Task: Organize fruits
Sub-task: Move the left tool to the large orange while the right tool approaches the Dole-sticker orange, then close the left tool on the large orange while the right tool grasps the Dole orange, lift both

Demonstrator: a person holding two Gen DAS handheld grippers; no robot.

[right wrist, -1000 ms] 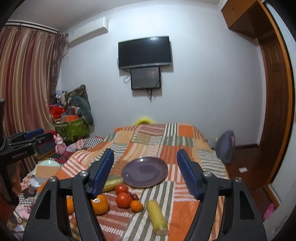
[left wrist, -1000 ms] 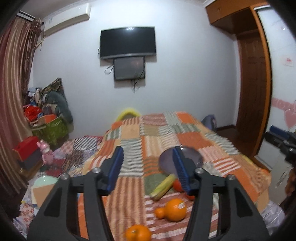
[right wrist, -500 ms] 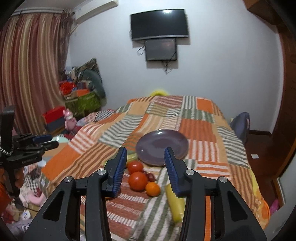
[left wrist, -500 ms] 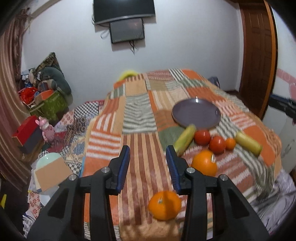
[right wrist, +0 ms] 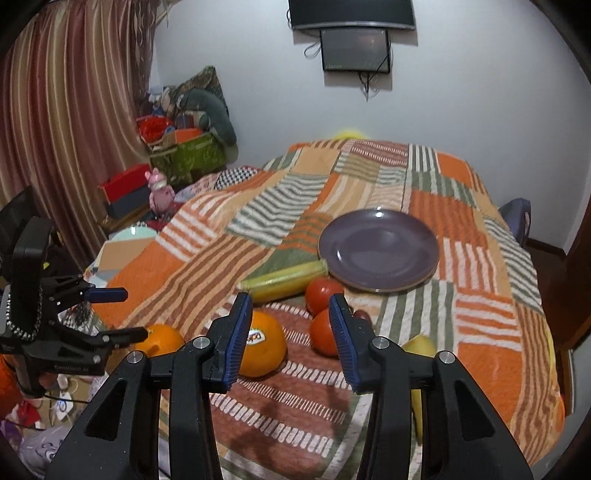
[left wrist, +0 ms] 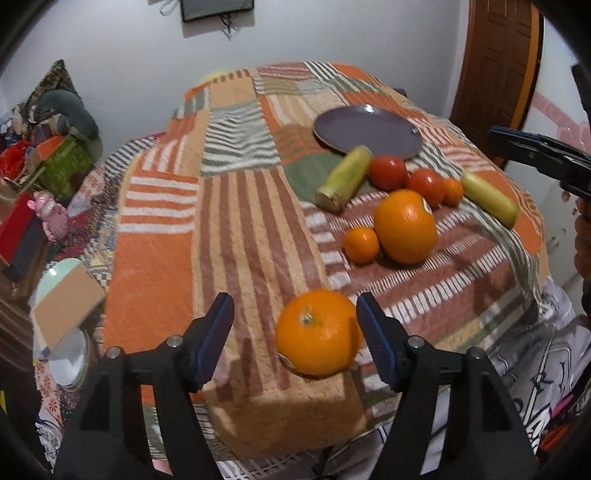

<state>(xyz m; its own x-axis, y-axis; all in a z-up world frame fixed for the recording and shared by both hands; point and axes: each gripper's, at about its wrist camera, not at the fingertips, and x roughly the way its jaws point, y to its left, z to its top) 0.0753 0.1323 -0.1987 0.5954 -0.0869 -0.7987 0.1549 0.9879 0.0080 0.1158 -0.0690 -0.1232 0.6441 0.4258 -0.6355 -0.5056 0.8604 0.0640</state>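
An empty purple plate (left wrist: 367, 132) (right wrist: 378, 251) lies on the patchwork bedspread. Before it lie two corn cobs (left wrist: 343, 179) (left wrist: 487, 197), two red tomatoes (left wrist: 388, 171) (left wrist: 424, 184), two small tangerines (left wrist: 361, 244) (left wrist: 452, 191) and a large orange (left wrist: 405, 226) (right wrist: 262, 345). A second large orange (left wrist: 318, 331) (right wrist: 160, 339) sits near the bed's front edge. My left gripper (left wrist: 295, 341) is open with this orange between its fingers, beside the right finger, not gripped. My right gripper (right wrist: 291, 334) is open and empty above the tomatoes (right wrist: 323, 295).
The bed (right wrist: 480, 332) drops off at the front and sides. A cluttered floor with boxes, a pink toy (right wrist: 159, 188) and a green bag (right wrist: 186, 155) lies to the left. A wooden door (left wrist: 495, 74) stands at the right. A TV (right wrist: 351, 14) hangs on the wall.
Both grippers have tilted down and moved closer to the fruit. The left gripper has opened wider and come around the near orange. The right gripper has opened wider.
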